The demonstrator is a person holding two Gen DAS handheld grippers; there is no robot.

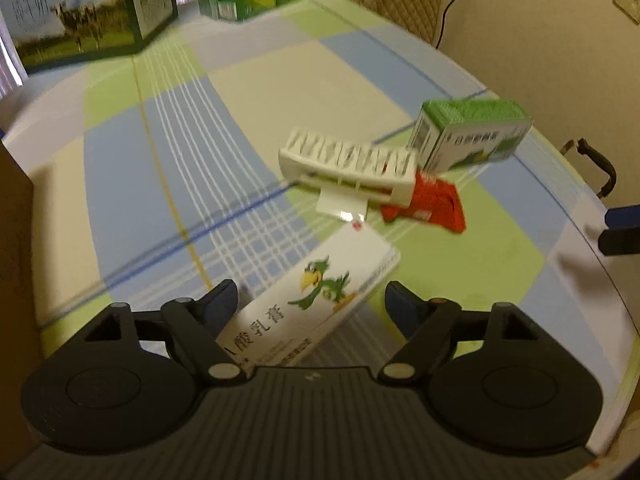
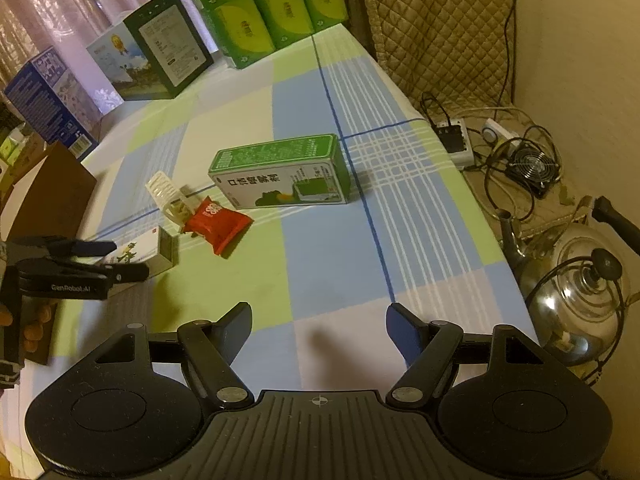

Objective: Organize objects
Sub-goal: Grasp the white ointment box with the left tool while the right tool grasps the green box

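Left hand-held gripper [image 1: 310,300] — hovering with fingers spread around the white parrot-printed box [image 1: 320,300], gripping nothing. Lying beyond on the checked table [image 2: 320,240]: white slotted rack [image 1: 348,168], red packet [image 2: 218,224], green box [image 2: 280,172]. Right hand-held gripper [image 2: 318,320] — hanging released, empty.

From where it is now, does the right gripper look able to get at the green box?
Probably yes. The right gripper is open and holds nothing, and only bare tablecloth lies between it and the green box. The red packet sits off to the left, out of the way.
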